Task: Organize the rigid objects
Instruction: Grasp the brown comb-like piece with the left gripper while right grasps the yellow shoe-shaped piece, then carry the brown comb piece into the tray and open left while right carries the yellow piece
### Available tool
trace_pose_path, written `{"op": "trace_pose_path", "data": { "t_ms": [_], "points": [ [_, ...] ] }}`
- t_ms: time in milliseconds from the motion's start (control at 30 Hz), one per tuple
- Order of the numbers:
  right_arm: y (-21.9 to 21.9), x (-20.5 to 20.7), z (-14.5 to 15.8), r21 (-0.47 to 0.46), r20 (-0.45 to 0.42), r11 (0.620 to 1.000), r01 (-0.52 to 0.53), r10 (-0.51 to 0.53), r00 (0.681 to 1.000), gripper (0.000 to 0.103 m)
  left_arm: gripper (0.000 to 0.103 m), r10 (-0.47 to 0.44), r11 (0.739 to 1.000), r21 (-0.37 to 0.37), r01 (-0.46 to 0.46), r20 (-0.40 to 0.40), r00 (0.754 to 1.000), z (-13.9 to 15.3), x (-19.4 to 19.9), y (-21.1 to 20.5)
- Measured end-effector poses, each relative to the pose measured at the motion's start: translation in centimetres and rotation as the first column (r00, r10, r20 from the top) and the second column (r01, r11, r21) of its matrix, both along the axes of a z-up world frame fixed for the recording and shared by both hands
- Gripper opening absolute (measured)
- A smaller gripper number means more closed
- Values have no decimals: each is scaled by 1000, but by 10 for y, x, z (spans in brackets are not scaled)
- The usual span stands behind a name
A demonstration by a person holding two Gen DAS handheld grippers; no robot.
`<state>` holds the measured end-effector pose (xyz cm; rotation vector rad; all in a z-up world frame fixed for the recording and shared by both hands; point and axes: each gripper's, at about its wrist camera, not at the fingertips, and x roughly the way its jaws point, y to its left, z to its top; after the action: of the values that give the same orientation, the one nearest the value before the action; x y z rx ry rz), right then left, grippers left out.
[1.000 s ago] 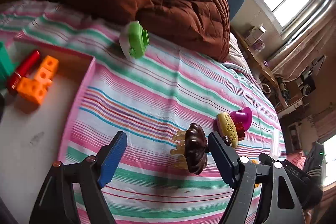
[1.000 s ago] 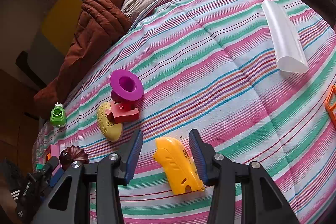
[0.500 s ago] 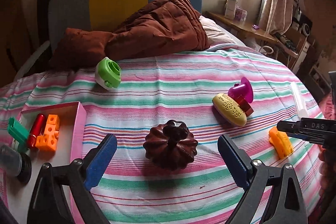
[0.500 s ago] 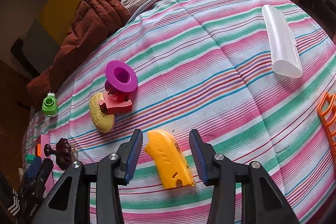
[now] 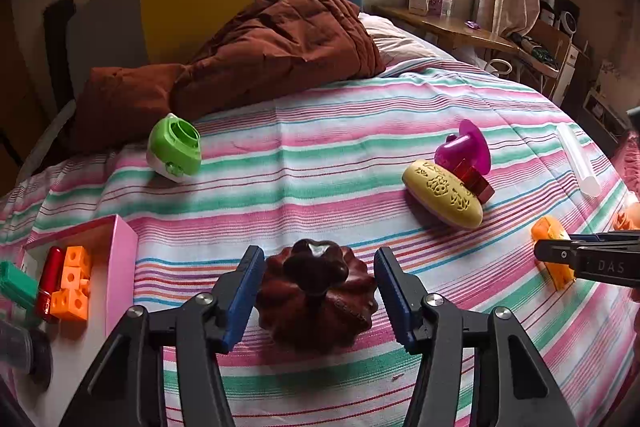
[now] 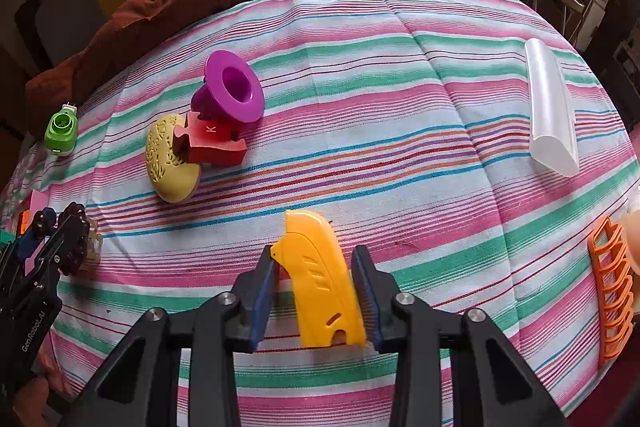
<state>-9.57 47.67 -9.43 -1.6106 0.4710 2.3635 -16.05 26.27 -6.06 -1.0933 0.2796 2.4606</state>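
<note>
Closer now — left gripper (image 5: 318, 291) astride brown mould (image 5: 316, 301), box (image 5: 120, 259) left-view only

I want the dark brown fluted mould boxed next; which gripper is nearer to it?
Left. The left gripper straddles the dark brown fluted mould; the right gripper straddles a yellow plastic cutter farther right.

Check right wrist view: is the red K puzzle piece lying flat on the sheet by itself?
No, the red K puzzle piece leans on the yellow oval case, beside the purple funnel.
</note>
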Motion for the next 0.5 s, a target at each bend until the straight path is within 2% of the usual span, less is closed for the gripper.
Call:
{"op": "trace_pose_path", "data": {
  "t_ms": [100, 167, 233, 300, 500],
  "points": [
    [-2, 0, 0, -6, -3, 1000, -23, 23, 1000, 27, 57, 0, 1000, 6, 0, -8, 1000, -1, 2, -1],
    [-7, -2, 1, 9, -5, 999, -50, 50, 999, 27, 51, -5, 1000, 18, 5, -11, 1000, 1, 4, -3],
    [-11, -3, 2, 4, -17, 997, -82, 82, 996, 27, 33, -2, 999, 38, 2, -9, 1000, 5, 4, -6],
    [-14, -3, 3, -9, -28, 995, -101, 101, 994, 26, 26, 3, 998, 63, -4, 6, 1000, 8, 4, -11],
    [-20, -2, 7, -18, -55, 992, -124, 123, 991, 26, 24, 5, 998, 69, -6, 6, 1000, 11, 10, -19]
  ]
}}
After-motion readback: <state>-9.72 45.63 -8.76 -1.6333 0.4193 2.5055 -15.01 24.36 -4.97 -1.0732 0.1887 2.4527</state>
